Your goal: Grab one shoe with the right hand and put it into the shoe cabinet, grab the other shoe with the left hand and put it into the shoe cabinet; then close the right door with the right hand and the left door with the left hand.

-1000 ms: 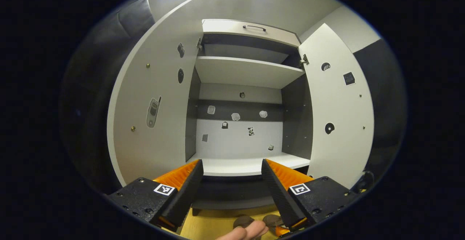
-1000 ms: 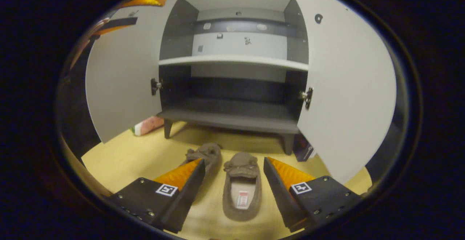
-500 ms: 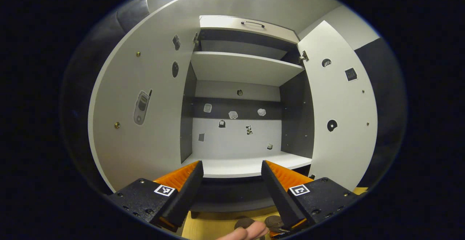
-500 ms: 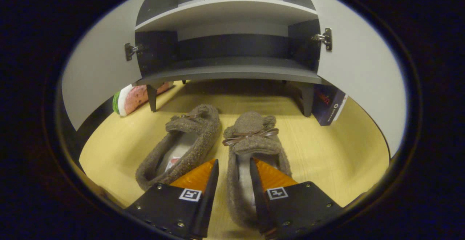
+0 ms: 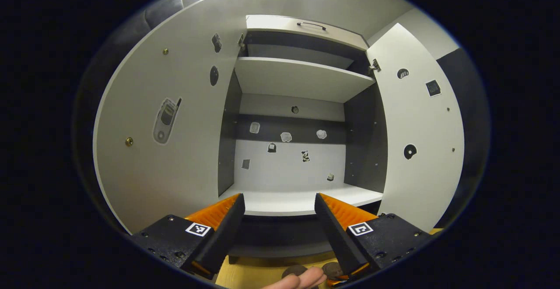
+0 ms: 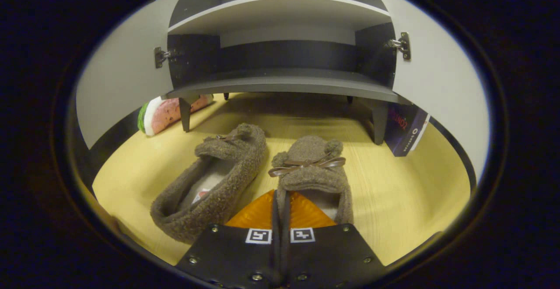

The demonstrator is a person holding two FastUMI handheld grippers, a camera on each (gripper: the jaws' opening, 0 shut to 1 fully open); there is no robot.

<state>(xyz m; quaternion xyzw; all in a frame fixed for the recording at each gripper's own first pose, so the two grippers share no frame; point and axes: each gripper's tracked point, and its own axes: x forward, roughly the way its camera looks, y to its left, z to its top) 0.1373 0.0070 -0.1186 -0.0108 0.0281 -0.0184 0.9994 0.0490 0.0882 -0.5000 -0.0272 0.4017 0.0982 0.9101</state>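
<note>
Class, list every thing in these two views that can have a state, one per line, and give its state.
Right gripper: shut on the right shoe's side wall.
Right shoe: on the floor, gripped.
Left shoe: on the floor, free.
Left gripper: open, holding nothing.
Left door: open.
Right door: open.
Cabinet: shelves bare.

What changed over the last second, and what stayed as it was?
The right tool dropped toward the floor and closed on the side wall of the right slipper. The left tool stayed open, facing the cabinet; the left slipper and both doors stayed put.
</note>
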